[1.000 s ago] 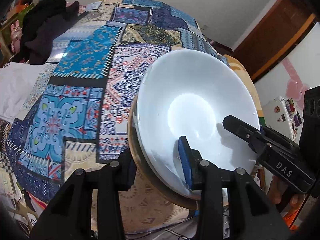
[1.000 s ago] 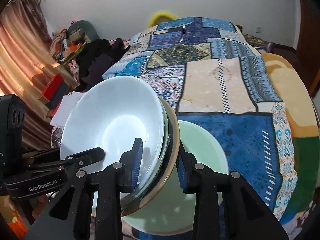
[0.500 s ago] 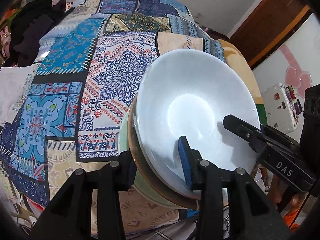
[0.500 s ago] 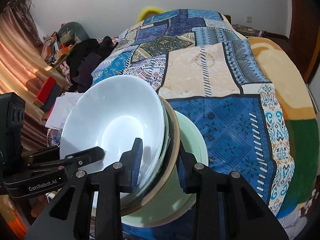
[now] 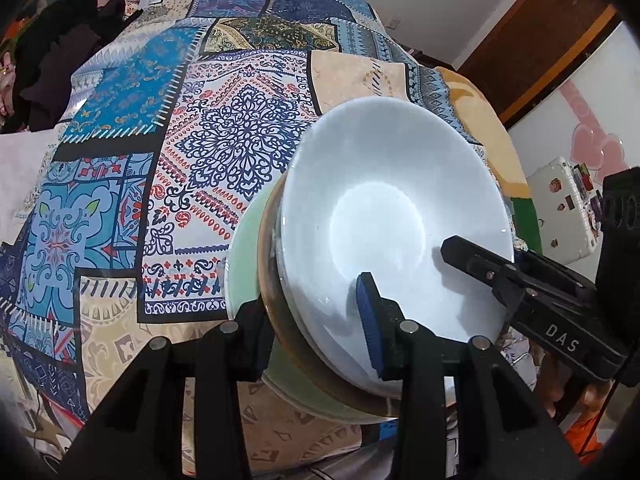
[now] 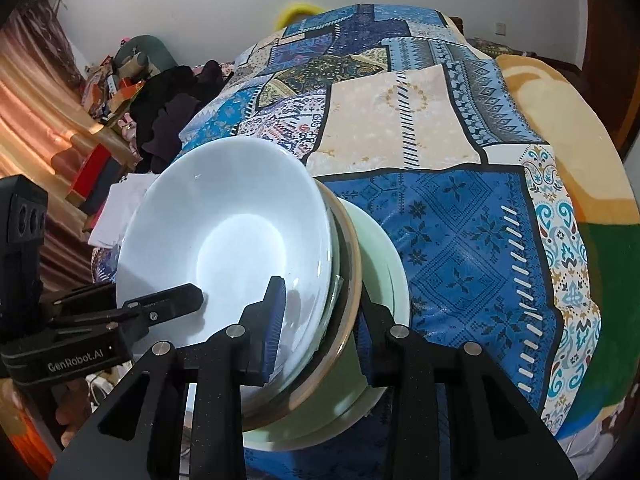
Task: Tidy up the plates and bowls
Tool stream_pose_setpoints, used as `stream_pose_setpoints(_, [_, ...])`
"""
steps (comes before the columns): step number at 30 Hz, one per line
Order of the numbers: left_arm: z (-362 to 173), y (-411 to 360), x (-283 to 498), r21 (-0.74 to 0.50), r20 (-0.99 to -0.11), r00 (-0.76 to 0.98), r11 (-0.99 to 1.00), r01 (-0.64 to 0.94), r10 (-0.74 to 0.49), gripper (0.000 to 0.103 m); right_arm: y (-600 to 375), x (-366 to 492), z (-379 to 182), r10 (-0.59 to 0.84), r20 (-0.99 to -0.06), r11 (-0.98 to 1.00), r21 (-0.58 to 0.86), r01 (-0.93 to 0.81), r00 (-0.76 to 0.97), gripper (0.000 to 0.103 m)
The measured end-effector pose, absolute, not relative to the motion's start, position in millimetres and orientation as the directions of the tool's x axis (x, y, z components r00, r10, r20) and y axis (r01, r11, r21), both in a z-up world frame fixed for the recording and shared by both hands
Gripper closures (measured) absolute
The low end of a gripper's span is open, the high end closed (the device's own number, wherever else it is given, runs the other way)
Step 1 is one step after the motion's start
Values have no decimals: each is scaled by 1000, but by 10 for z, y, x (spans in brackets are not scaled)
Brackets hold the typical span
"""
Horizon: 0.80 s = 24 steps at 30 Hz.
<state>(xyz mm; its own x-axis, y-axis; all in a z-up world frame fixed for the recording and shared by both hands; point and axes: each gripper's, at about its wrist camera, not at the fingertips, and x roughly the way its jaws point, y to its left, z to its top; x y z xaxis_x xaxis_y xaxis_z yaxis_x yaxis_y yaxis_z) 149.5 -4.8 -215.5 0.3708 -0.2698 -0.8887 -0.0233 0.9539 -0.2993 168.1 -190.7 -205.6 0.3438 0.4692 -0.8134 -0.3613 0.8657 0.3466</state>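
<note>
Lower now than a second ago: both claws, left claw and right claw, clamped on opposite rims of the stacked white glossy bowl with tan-rimmed dish, sit right over the pale green plate on the patchwork bed.

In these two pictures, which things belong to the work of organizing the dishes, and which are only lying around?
Belonging to the job:
- white bowl, clamped at its rim by the left gripper and the right gripper
- brown-rimmed plate under it
- pale green plate lying beneath

Only lying around:
- patchwork bedspread
- dark clothes
- white case with stickers
</note>
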Motion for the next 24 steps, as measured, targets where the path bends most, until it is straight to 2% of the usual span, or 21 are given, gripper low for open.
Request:
stream_pose_setpoints(3, [-2155, -26, 1491, -315, -885, 370, 949, -28, -283, 65, -1911, 1668, -2045, 466, -814, 866, 339, -367, 348, 72])
stream_pose_setpoints(9, [-1985, 22, 1422, -272, -876, 422, 962, -31, -234, 65, -1973, 1640, -1905, 457, -805, 874, 328, -357, 378, 70])
stream_pose_setpoints(15, [-1614, 72, 1315, -235, -837, 511, 972, -13, -196, 64, -2093, 1523, -1472, 475, -736, 870, 310, -383, 483, 67])
stream_pose_setpoints(24, [-714, -30, 925, -175, -649, 744, 983, 59, -160, 49, -2168, 1168, -705, 508, -557, 857, 249, -451, 657, 55])
